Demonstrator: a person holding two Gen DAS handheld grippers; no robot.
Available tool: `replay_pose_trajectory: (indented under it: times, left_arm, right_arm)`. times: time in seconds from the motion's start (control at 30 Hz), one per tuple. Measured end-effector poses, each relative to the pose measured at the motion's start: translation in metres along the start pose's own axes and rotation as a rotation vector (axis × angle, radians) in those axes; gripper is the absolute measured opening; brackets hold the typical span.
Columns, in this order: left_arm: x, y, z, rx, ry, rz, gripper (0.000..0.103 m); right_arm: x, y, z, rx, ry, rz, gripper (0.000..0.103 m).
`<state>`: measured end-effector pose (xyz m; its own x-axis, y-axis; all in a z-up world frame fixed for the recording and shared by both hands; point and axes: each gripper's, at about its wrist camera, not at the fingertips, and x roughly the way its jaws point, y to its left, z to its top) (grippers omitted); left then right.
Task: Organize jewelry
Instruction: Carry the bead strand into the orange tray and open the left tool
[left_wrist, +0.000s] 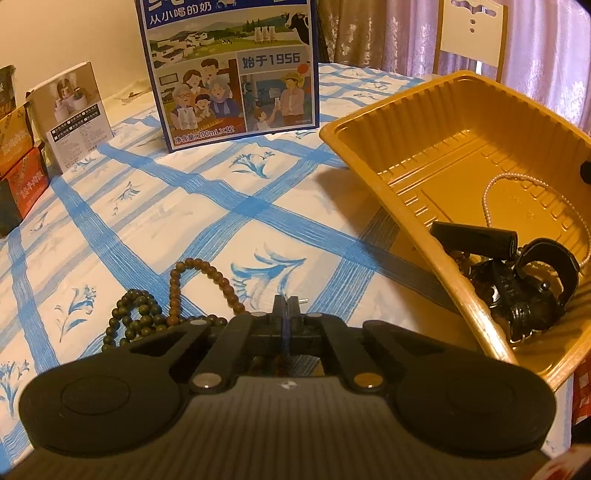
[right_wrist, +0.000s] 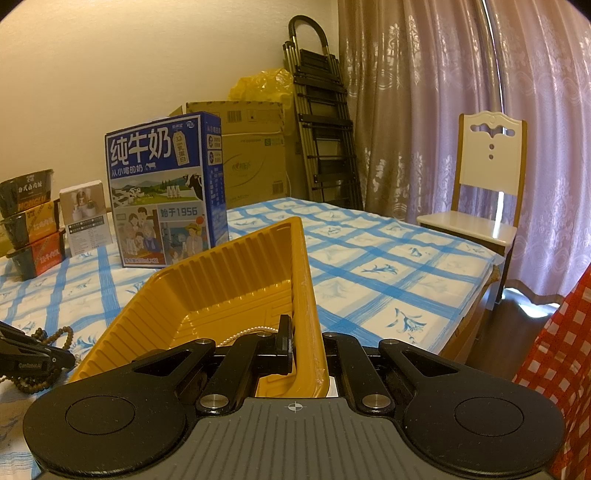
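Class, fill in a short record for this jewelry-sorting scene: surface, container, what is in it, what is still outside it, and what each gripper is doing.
surface: checked tablecloth
container: gold tray, tilted
in tray: pearl necklace, dark jewelry
outside tray: bead strings on the cloth
left gripper: shut, beside the beads; whether it holds them cannot be told
right gripper: shut on the tray's wall

The tall blue cardboard milk carton (right_wrist: 166, 192) standing on the checked tablecloth carries big white characters, 纯牛奶, with 从小喝的奶 in smaller type beneath. A panel lower on its front reads 始于1956, and along the bottom edge, in the left wrist view, 200mL×12 (left_wrist: 210, 134). The top dark instant-noodle bowl (right_wrist: 27, 194) in the stack at the left shows HONGLU in orange. The black left gripper (right_wrist: 31, 365) bears small white lettering, too blurred to read.
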<state>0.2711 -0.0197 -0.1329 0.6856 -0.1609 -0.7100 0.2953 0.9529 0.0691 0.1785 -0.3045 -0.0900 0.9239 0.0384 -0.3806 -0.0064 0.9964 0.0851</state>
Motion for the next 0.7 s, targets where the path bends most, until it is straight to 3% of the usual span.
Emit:
replay_pose_trajectory:
  times: [0.1, 0.17, 0.4, 0.53, 0.7]
  left_arm:
    - [-0.001, -0.002, 0.000, 0.011, 0.006, -0.012, 0.010]
    - [0.000, -0.004, 0.000, 0.023, -0.002, -0.001, 0.025]
    - [0.009, -0.002, 0.001, 0.049, -0.013, -0.007, 0.025]
    - [0.011, -0.001, 0.002, 0.067, -0.012, -0.044, 0.014]
    - [0.006, -0.010, -0.003, 0.096, -0.022, -0.014, 0.014]
  right_arm:
    - [0.000, 0.000, 0.000, 0.000, 0.000, -0.001, 0.004]
    - [0.000, 0.000, 0.000, 0.001, 0.001, -0.001, 0.004]
    - [0.000, 0.000, 0.000, 0.000, 0.001, -0.001, 0.004]
    - [0.000, 0.000, 0.000, 0.001, 0.000, -0.001, 0.004]
    - [0.001, 0.000, -0.002, 0.000, 0.001, 0.000, 0.004]
